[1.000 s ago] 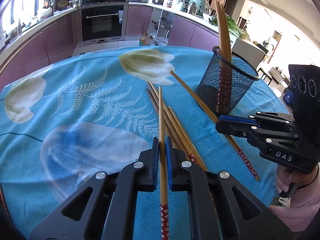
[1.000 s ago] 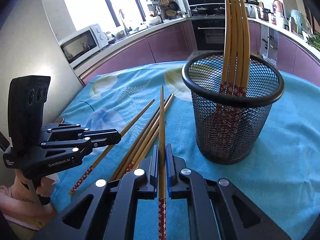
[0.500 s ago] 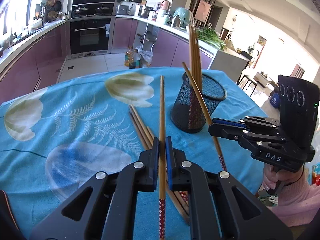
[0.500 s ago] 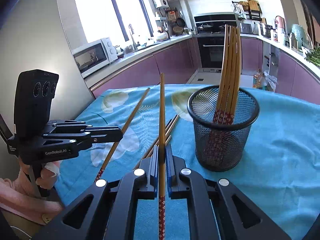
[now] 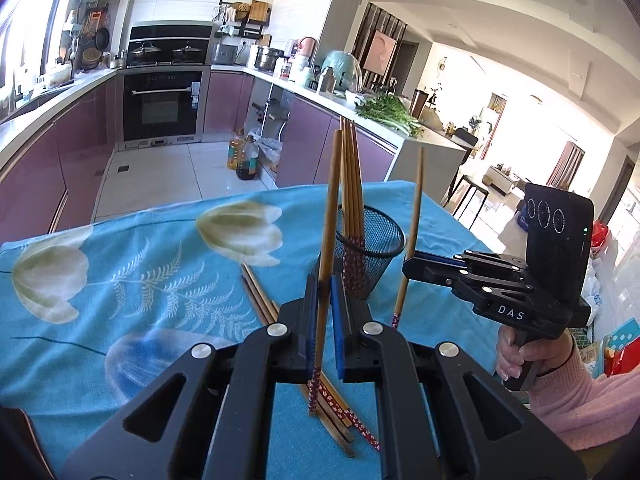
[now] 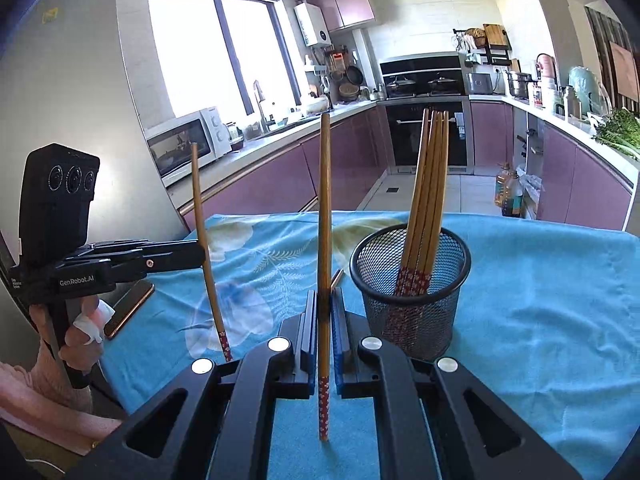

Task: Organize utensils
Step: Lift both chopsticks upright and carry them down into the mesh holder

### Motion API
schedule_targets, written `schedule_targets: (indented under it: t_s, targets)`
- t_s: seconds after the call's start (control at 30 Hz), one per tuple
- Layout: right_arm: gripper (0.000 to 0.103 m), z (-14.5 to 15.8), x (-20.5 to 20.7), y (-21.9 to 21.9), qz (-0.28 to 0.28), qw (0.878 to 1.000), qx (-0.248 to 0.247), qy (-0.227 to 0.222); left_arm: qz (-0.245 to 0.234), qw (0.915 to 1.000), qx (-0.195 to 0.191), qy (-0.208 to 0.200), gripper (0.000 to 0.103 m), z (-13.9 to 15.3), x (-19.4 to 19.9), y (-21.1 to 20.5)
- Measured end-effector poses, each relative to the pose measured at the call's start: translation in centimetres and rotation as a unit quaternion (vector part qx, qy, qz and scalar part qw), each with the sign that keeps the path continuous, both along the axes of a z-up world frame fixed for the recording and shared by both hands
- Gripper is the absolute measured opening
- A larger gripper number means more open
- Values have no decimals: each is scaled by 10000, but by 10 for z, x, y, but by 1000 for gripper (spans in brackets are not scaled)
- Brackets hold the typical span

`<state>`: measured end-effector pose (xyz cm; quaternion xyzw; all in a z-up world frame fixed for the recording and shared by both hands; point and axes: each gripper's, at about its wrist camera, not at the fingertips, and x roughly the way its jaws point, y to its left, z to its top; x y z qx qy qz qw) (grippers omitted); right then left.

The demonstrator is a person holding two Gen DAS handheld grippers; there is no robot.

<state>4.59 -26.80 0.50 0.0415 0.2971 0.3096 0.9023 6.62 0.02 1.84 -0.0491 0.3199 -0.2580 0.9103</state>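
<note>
Nearest the left gripper (image 5: pixel 325 292), under and just behind its fingertips, a few loose chopsticks (image 5: pixel 340 420) lie bunched on the blue flowered tablecloth (image 5: pixel 140 264), red patterned ends toward the camera. Just ahead of this gripper and slightly to its right stands the black mesh cup (image 5: pixel 370 258), upright on the cloth, holding several chopsticks (image 5: pixel 351 184) that lean together, patterned ends down.

From the right gripper (image 6: pixel 325 312), the same mesh cup (image 6: pixel 410 292) sits just ahead and to its right, with its standing chopsticks (image 6: pixel 430 184) fanned slightly toward the far rim.

The left gripper's jaws are closed on a single chopstick (image 5: pixel 328 220), pinched at its lower part so it stands nearly upright, patterned end hanging below the fingers. In the right wrist view this gripper (image 6: pixel 196 254) appears off to the left, its chopstick (image 6: pixel 206 248) upright.

The right gripper is likewise clamped on its own chopstick (image 6: pixel 324 216), held near vertical, patterned end down. The left wrist view shows it (image 5: pixel 408 266) to the right of the cup, its stick (image 5: pixel 412 224) tilted a little.

Beyond the table lie purple kitchen cabinets (image 6: pixel 280 184).
</note>
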Motion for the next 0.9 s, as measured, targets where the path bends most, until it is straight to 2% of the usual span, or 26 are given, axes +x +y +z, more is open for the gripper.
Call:
schedule_targets:
  t_s: [0.47,0.7,0.73,0.9]
  targets:
    - [6,29,9,-16,-87,9989,147,-430,-106,9991,-248,-329,7,28,23,-16]
    - [6,43,13,-20,-98,9979,135,-624,-245,9983,-179,-504,5,43,32,-32]
    - [6,44,12,-20,-99,9978,132,-645,-276,9982,-170,-514,1,45,32,-35]
    - [6,48,16,-23,-76,9976,191,-655,-439,9976,-202,-488,1,48,37,-45]
